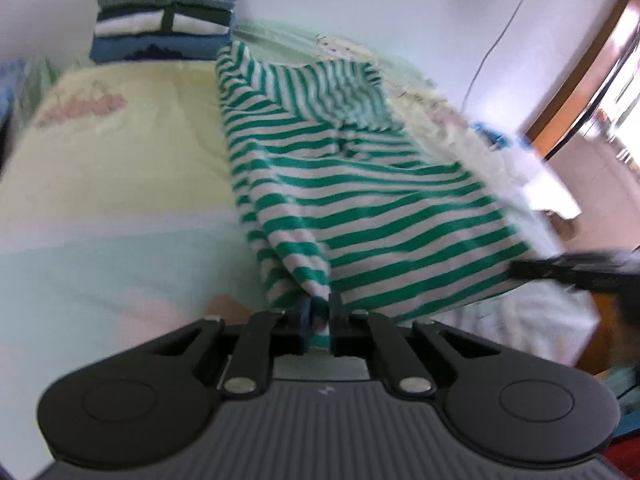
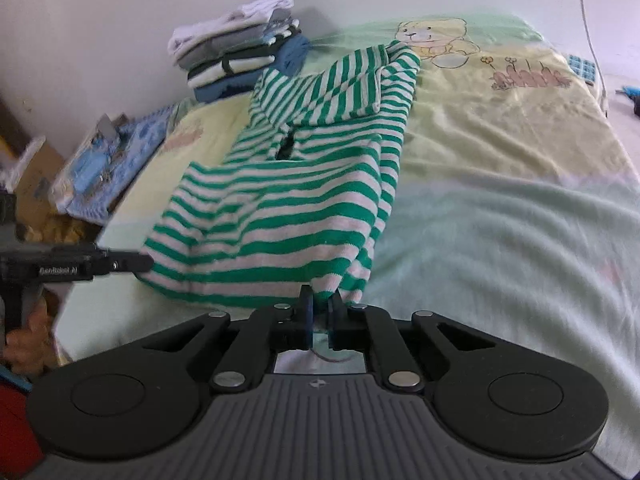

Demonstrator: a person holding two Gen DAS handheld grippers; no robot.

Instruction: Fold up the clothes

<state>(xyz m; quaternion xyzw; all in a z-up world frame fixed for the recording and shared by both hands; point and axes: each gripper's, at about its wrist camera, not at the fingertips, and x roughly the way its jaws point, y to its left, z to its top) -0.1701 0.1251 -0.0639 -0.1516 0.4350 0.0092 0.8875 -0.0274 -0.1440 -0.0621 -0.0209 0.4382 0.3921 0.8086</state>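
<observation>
A green-and-white striped top (image 1: 360,200) lies lengthwise on the bed, collar at the far end and sleeves folded in. In the left wrist view my left gripper (image 1: 320,306) is shut on the near hem corner, which bunches up between the pads. The right gripper (image 1: 516,270) comes in from the right edge and meets the hem's other corner. In the right wrist view my right gripper (image 2: 320,304) is shut on its corner of the striped top (image 2: 280,200). The left gripper (image 2: 146,262) pinches the hem at the left. The near hem is raised off the blanket.
A stack of folded clothes (image 2: 240,56) stands by the wall at the bed's far left, also seen as the stack (image 1: 164,20). The blanket (image 2: 500,220) is pale green and yellow with a bear print. Blue packets (image 2: 104,160) lie off the bed's left side.
</observation>
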